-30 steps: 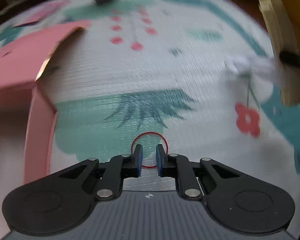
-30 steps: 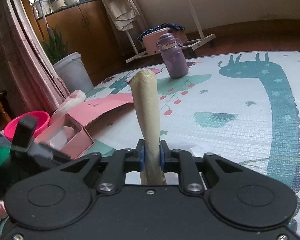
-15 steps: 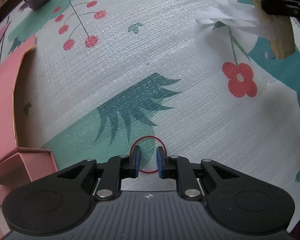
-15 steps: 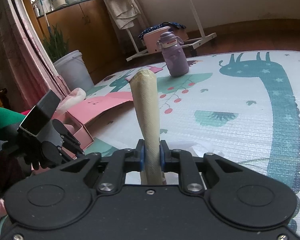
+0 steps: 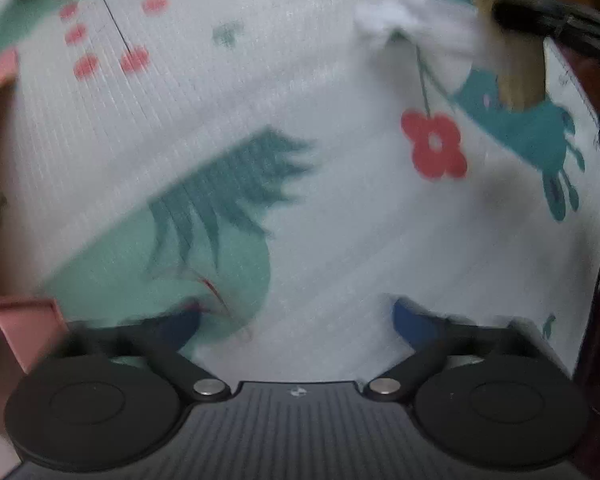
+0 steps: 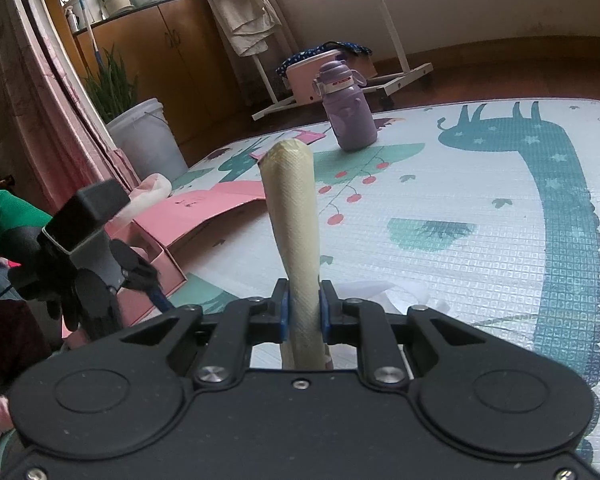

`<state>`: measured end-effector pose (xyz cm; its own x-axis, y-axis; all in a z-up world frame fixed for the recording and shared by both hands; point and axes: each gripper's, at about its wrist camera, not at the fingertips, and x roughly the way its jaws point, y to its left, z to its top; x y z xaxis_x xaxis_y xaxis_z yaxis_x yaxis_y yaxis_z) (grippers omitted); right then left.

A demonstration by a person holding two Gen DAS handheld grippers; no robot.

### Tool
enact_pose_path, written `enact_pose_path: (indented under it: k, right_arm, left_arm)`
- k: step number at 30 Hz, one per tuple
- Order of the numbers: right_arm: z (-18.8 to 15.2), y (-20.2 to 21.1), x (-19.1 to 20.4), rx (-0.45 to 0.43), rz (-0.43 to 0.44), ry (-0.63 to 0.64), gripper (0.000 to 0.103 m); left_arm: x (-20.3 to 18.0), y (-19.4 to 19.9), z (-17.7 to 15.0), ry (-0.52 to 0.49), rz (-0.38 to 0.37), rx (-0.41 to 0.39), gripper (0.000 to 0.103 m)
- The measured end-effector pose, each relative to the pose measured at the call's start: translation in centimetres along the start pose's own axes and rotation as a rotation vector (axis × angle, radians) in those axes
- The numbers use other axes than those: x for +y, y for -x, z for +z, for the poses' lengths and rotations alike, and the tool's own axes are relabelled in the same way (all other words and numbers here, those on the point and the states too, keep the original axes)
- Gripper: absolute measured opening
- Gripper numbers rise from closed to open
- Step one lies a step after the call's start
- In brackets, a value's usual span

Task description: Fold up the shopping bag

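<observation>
The shopping bag (image 6: 296, 216) is rolled into a tight cream tube that stands up between the pads of my right gripper (image 6: 304, 312), which is shut on its lower part. In the left wrist view the same bag (image 5: 518, 68) shows at the top right. My left gripper (image 5: 296, 320) points down at the play mat (image 5: 340, 220). Its jaws are opening wide, with nothing pressed between them. A thin red rubber band (image 5: 214, 292) is a blurred streak beside the left finger. One blue fingertip (image 6: 159, 301) of the left gripper shows in the right wrist view.
An open pink box (image 6: 204, 216) lies on the mat at the left. A purple bottle (image 6: 350, 120) stands at the far side. Crumpled white paper (image 6: 380, 288) lies by the roll's foot. A white bucket (image 6: 144, 136), a plant and a drying rack stand beyond the mat.
My left jaws have sprung from nearly shut to wide apart, and the red band no longer loops round their tips. The left view has rolled slightly. The right gripper and roll have not moved.
</observation>
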<state>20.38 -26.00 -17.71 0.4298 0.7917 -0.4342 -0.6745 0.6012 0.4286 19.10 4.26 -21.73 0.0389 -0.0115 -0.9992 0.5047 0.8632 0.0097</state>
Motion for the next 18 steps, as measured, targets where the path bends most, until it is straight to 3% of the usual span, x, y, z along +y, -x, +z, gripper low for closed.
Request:
enact_pose_path:
  k: [1, 3, 8, 10, 13, 15, 16, 17, 18]
  right_arm:
    - [0.0, -0.1, 0.1, 0.000, 0.000, -0.001, 0.016]
    - [0.0, -0.2, 0.1, 0.001, 0.000, -0.004, 0.016]
    - [-0.1, -0.5, 0.2, 0.008, 0.006, -0.004, 0.016]
    - [-0.1, -0.5, 0.3, 0.009, 0.008, -0.002, 0.016]
    - [-0.1, -0.5, 0.3, 0.009, 0.006, -0.003, 0.016]
    - [-0.1, -0.5, 0.2, 0.010, 0.005, -0.005, 0.016]
    - [-0.2, -0.5, 0.2, 0.010, 0.005, -0.005, 0.016]
    - [-0.2, -0.5, 0.1, 0.011, 0.005, -0.006, 0.016]
    - [-0.2, -0.6, 0.1, 0.011, 0.004, -0.007, 0.016]
  left_arm:
    - [-0.1, -0.2, -0.1, -0.005, 0.023, 0.000, 0.103]
    - [0.4, -0.5, -0.7, 0.044, -0.018, -0.030, 0.103]
    - [0.4, 0.2, -3.2, 0.082, -0.214, -0.130, 0.103]
    - [0.2, 0.4, -4.1, 0.093, -0.233, -0.172, 0.103]
    - [0.4, 0.4, -5.3, 0.179, -0.197, -0.224, 0.103]
    - [0.5, 0.5, -5.6, 0.227, -0.160, -0.286, 0.090]
    - [0.7, 0.8, -5.5, 0.261, -0.130, -0.339, 0.066]
    - [0.9, 1.0, -5.5, 0.296, -0.100, -0.391, 0.053]
    - [1.4, 1.4, -5.3, 0.360, -0.061, -0.464, 0.051]
